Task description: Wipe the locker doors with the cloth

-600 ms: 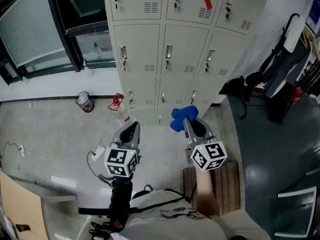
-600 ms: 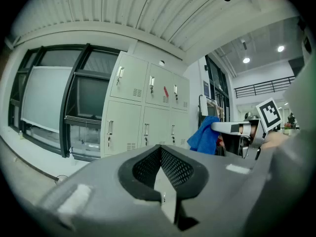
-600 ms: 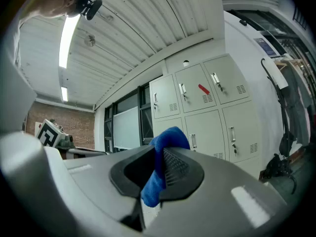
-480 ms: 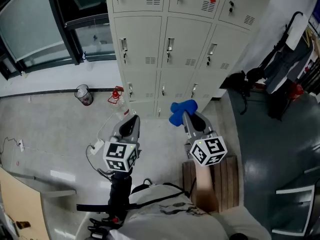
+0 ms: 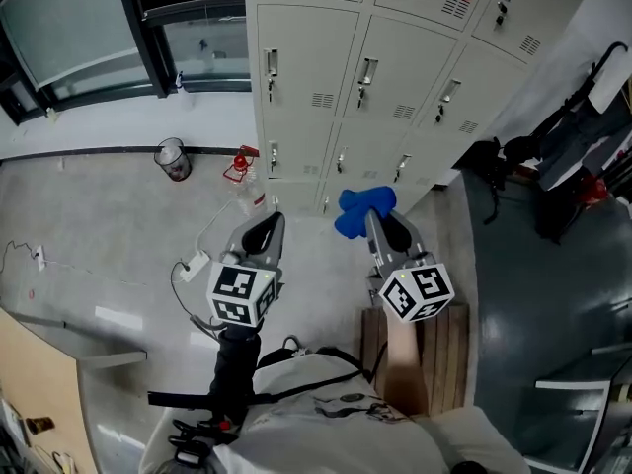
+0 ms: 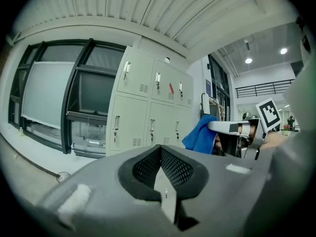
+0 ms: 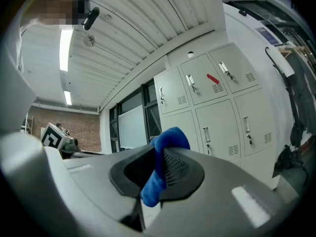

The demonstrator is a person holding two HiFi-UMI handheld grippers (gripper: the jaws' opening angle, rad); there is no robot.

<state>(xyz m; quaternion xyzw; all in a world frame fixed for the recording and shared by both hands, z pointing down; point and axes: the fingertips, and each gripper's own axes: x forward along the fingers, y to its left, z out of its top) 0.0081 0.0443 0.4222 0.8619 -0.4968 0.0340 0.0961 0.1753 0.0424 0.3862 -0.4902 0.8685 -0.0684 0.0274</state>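
Observation:
A bank of beige lockers point(image 5: 395, 57) stands ahead, its doors point(image 7: 212, 127) closed with small handles. My right gripper point(image 5: 380, 227) is shut on a blue cloth point(image 5: 361, 208), which bunches out past the jaw tips point(image 7: 165, 159) a short way in front of the lowest locker row. In the left gripper view the blue cloth point(image 6: 201, 135) hangs off to the right. My left gripper point(image 5: 265, 233) is shut with nothing in it point(image 6: 160, 174), held level beside the right one, apart from the lockers.
A wire bin point(image 5: 173, 158) and a red object point(image 5: 236, 166) sit on the floor by the lockers' left side. Dark-framed windows point(image 5: 89, 38) run along the left. Black bags point(image 5: 513, 166) lie right of the lockers. A wooden pallet point(image 5: 434, 354) is under my right arm.
Both grippers and my head have moved forward toward the lockers; the locker bank now sits nearer and further right in view. The cloth stays gripped.

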